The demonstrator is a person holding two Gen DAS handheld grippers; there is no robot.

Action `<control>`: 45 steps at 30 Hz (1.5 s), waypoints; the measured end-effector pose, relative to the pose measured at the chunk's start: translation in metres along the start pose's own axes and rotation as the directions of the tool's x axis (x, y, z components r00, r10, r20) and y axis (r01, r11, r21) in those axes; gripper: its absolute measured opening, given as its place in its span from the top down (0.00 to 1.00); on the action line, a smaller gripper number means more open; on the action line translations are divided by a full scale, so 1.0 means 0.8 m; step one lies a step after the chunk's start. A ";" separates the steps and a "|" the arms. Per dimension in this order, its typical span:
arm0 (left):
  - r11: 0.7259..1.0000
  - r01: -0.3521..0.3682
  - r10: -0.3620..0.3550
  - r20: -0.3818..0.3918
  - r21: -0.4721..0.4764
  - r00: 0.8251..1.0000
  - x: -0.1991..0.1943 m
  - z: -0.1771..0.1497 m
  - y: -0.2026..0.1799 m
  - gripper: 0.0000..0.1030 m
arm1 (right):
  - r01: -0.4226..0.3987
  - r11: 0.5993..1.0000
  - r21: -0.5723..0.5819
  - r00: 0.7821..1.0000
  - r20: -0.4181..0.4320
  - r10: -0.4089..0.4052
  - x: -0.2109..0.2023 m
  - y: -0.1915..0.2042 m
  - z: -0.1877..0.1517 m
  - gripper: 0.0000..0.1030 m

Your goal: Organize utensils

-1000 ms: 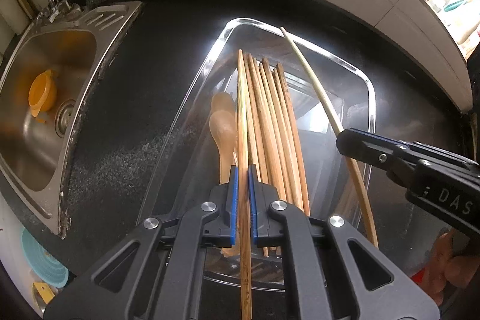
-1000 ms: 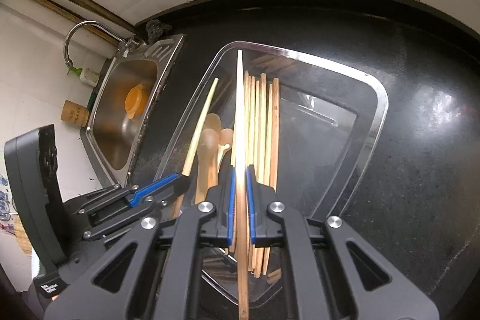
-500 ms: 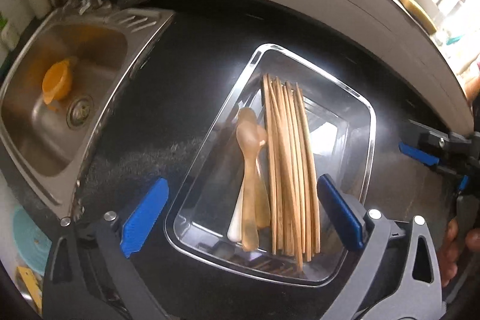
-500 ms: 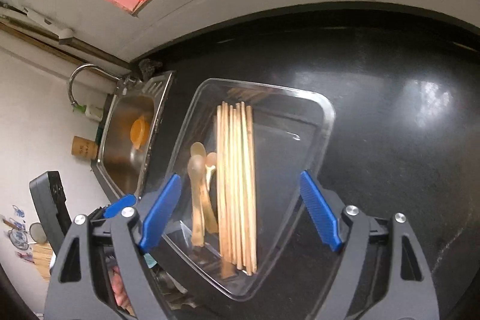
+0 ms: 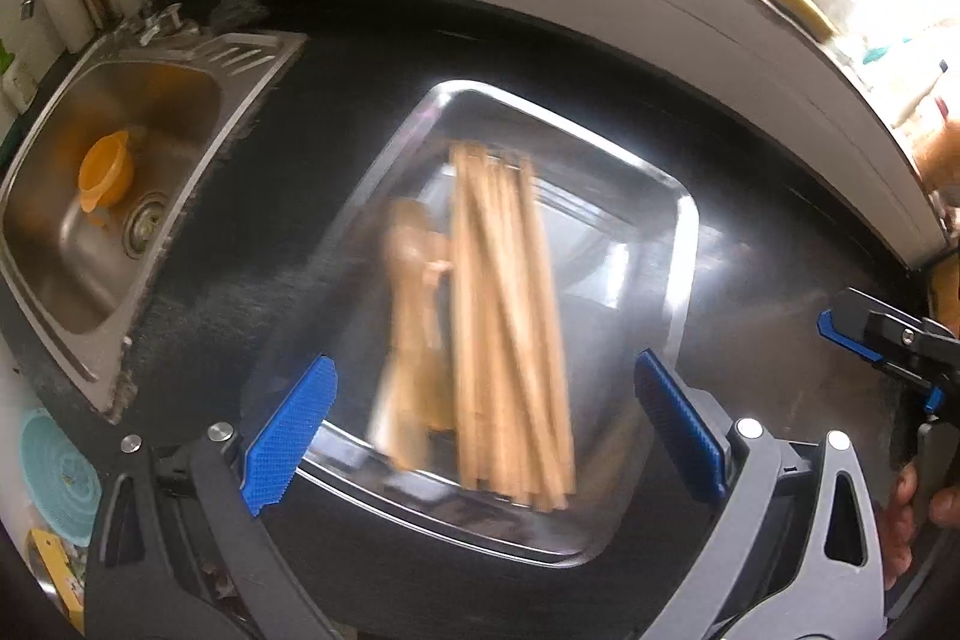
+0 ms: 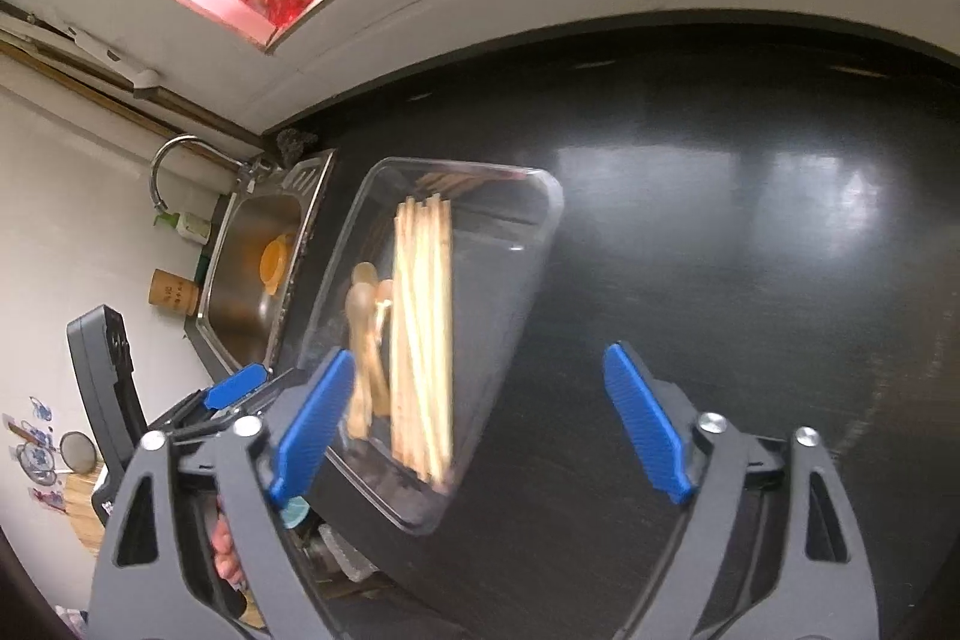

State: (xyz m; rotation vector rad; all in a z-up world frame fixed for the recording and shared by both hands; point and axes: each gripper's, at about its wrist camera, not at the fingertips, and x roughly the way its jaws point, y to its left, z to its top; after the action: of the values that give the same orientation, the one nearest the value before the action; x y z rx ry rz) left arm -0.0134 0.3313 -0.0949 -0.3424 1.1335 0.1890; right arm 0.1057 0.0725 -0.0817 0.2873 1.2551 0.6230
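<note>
tray (image 5: pixel 687 244) mid-frame on dark counter (image 6: pixel 750 280) | chopsticks (image 5: pixel 510 328) bundled lengthwise inside, spoons (image 5: pixel 414 316) at their left, sorted by kind | left claw (image 5: pixel 480 436) released, empty | right claw (image 6: pixel 480 436) jaws just opening, nothing between

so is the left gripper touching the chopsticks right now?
Apart. The left wrist view shows the left gripper wide open, its blue pads flanking the chopsticks, which lie loose in the clear tray.

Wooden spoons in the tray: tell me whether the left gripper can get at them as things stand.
Probably yes. The left gripper hangs open above the clear tray; the spoons lie uncovered beside the chopsticks, which crowd their right side.
</note>
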 end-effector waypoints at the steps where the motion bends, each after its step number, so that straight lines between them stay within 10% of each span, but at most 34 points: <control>1: 1.000 0.013 -0.013 0.001 0.006 1.000 -0.002 -0.003 -0.017 0.06 | 0.012 1.000 -0.002 1.000 0.014 -0.012 -0.016 -0.013 -0.004 0.12; 8: 0.991 0.119 -0.120 0.020 0.062 0.993 -0.018 -0.023 -0.137 0.06 | 0.207 0.978 0.016 0.971 0.120 -0.207 -0.145 -0.119 -0.041 0.07; 18: 0.971 0.127 -0.131 0.004 0.204 0.991 -0.026 -0.066 -0.275 0.06 | 0.580 0.815 0.014 0.802 0.170 -0.573 -0.252 -0.213 -0.115 0.07; 45: 0.951 0.052 -0.046 -0.025 0.304 0.999 -0.016 -0.090 -0.306 0.06 | 0.517 0.849 0.104 0.843 0.108 -0.527 -0.242 -0.232 -0.131 0.07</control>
State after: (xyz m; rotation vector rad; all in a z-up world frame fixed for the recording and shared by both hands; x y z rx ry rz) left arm -0.0024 0.0771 -0.0688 -0.0967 1.1504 -0.0347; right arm 0.0245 -0.2030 -0.0578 0.0328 1.1599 0.0834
